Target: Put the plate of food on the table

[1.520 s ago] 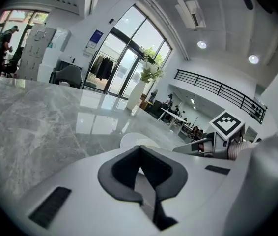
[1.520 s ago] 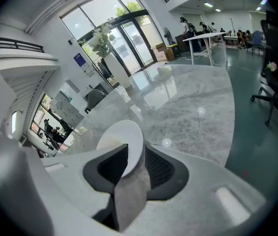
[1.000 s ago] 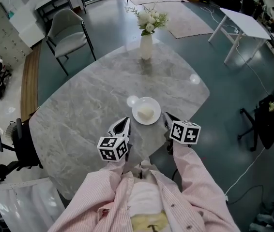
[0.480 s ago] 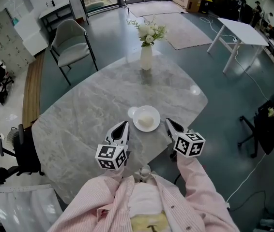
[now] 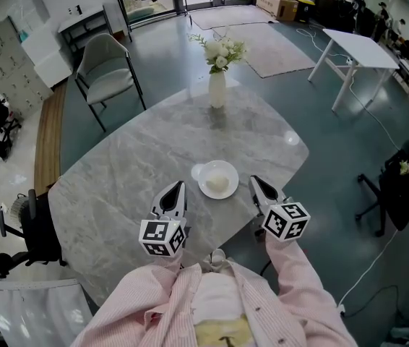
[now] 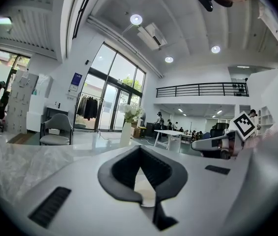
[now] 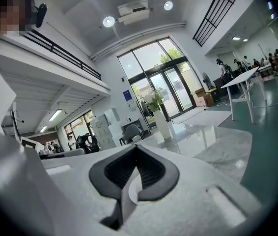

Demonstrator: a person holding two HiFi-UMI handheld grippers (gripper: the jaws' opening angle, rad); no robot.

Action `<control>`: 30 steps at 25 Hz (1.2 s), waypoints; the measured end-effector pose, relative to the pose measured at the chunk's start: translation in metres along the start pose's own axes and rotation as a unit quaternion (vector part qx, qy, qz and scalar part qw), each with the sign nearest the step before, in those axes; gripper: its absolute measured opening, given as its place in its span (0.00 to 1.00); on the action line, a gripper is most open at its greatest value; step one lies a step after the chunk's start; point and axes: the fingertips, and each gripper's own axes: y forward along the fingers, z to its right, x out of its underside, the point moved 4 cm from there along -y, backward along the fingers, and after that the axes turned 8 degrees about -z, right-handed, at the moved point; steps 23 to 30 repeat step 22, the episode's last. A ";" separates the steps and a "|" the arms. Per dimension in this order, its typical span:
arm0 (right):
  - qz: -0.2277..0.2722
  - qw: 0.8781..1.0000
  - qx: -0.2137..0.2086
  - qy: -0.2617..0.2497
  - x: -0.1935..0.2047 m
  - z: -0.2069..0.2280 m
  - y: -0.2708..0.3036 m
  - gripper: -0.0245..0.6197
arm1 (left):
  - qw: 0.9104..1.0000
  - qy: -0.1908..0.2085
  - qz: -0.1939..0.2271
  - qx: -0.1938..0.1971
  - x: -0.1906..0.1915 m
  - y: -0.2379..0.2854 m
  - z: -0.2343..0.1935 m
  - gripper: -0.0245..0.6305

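On the marble bench (image 5: 132, 165) in front of me, the plate (image 5: 227, 171) sits flat near my edge, with a pale mound of food (image 5: 219, 184) resting in its middle. Both tools hang over the near rim of the bench and flank the plate without touching it. My left tool (image 5: 176, 187) is near the plate's 8 o'clock side, its nose aimed toward 12 o'clock. Its jaws are closed tip to tip with nothing caught between them. My right tool (image 5: 254, 181) is near the plate's 4 o'clock side. Its jaws are pressed together the same way, and it carries nothing. Each tool's marker cube sits at the back end, closest to my pink striped sleeves (image 5: 291, 280). At the bench's 12 o'clock end, well apart from the plate, a white vase (image 5: 217, 90) stands upright holding white flowers (image 5: 222, 50). Beyond the bench at about 11 o'clock a grey chair (image 5: 107, 62) stands on the floor, and at about 2 o'clock there is a white side table (image 5: 363, 40).
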 end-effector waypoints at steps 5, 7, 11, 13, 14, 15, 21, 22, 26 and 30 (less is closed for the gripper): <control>0.008 1.000 -0.003 -0.011 -0.004 -0.002 -0.001 0.05 | 1.000 0.001 0.005 -0.004 0.000 -0.002 -0.001 0.03; 0.009 1.000 -0.003 -0.015 -0.005 -0.004 -0.001 0.05 | 1.000 0.002 0.005 -0.007 -0.001 -0.003 -0.003 0.03; 0.012 1.000 -0.002 -0.021 -0.007 -0.007 0.000 0.05 | 1.000 0.002 0.007 -0.011 -0.003 -0.004 -0.005 0.03; 0.015 1.000 -0.001 -0.026 -0.008 -0.007 0.000 0.05 | 1.000 0.002 0.008 -0.012 -0.003 -0.004 -0.006 0.03; 0.016 0.999 0.001 -0.030 -0.009 -0.007 0.000 0.05 | 1.000 0.001 0.008 -0.012 -0.003 -0.004 -0.007 0.03; 0.017 0.999 0.002 -0.032 -0.010 -0.006 0.000 0.05 | 1.000 0.001 0.007 -0.013 -0.002 -0.004 -0.007 0.03; 0.019 0.999 0.009 -0.041 -0.011 -0.003 0.002 0.05 | 1.000 -0.001 0.005 -0.015 -0.001 -0.001 -0.010 0.03; 0.019 0.999 0.009 -0.042 -0.012 -0.002 0.003 0.05 | 1.000 -0.001 0.005 -0.015 0.000 0.000 -0.010 0.03; 0.019 0.999 0.009 -0.042 -0.012 -0.002 0.003 0.05 | 1.000 -0.001 0.005 -0.015 0.000 0.000 -0.010 0.03; 0.019 0.999 0.009 -0.042 -0.012 -0.002 0.003 0.05 | 1.000 -0.001 0.005 -0.015 0.000 0.000 -0.010 0.03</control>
